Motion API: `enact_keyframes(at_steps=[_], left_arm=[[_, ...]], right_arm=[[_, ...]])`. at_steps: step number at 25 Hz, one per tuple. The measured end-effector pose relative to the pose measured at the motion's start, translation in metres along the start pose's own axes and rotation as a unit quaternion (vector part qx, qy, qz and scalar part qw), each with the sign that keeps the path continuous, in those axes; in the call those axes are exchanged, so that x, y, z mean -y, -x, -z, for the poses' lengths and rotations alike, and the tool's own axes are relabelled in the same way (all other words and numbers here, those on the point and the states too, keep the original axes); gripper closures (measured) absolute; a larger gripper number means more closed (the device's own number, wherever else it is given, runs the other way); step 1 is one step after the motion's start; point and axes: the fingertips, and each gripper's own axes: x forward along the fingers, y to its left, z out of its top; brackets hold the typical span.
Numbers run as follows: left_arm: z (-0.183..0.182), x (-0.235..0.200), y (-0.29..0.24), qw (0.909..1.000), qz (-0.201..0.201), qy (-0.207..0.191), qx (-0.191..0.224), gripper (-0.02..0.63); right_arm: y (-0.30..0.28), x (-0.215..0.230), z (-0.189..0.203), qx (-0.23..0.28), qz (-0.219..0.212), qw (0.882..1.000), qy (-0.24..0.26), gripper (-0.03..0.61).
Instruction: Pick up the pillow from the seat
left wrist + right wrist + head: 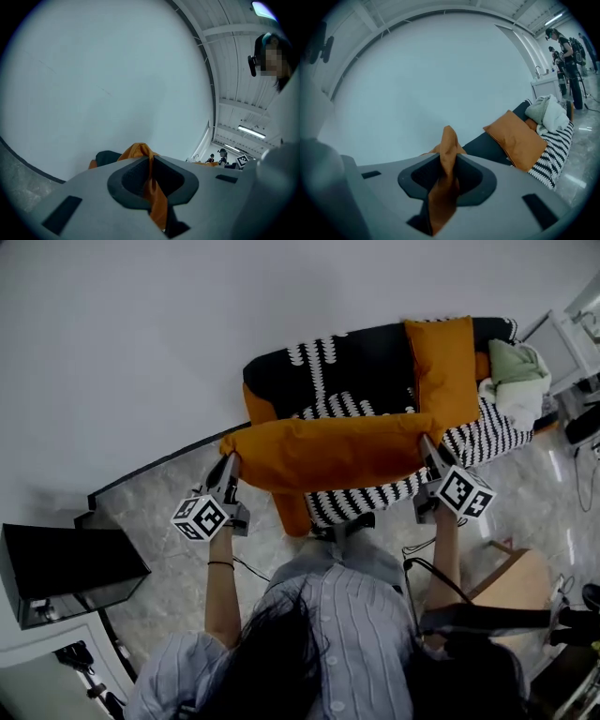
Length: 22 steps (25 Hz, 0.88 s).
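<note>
Now holds the orange pillow (328,451) level, just clear of the seat's (487,439) front edge, with left gripper (230,463) and right gripper (427,443) each pinched tight on an end corner, apparently to spread the load and stop sagging.

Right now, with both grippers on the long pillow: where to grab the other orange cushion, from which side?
Probably its corner away from the clothes pile, approached from the front. The cushion leans flat on the sofa back, too broad to span, so pinch edge fabric, as the left gripper and right gripper do on the long pillow.
</note>
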Motion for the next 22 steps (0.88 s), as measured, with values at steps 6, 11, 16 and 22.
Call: enact_keyframes(at_steps=[6, 11, 16, 22], left_arm=[[0.01, 0.006, 0.027, 0.9999, 0.003, 0.012, 0.001, 0.574], [0.014, 0.013, 0.035, 1.0, 0.002, 0.008, -0.002, 0.574], [0.022, 0.031, 0.037, 0.9999, 0.0, 0.011, 0.011, 0.575], [0.035, 0.066, 0.048, 0.9998, 0.011, 0.007, 0.016, 0.575]], right_arm=[[0.03, -0.006, 0.016, -0.004, 0.0, 1.0, 0.001, 0.474], [0.047, -0.004, 0.025, -0.008, 0.001, 1.0, -0.001, 0.474], [0.072, 0.01, 0.028, -0.005, 0.008, 1.0, -0.006, 0.474], [0.114, 0.025, 0.026, 0.0, 0.009, 1.0, -0.005, 0.474]])
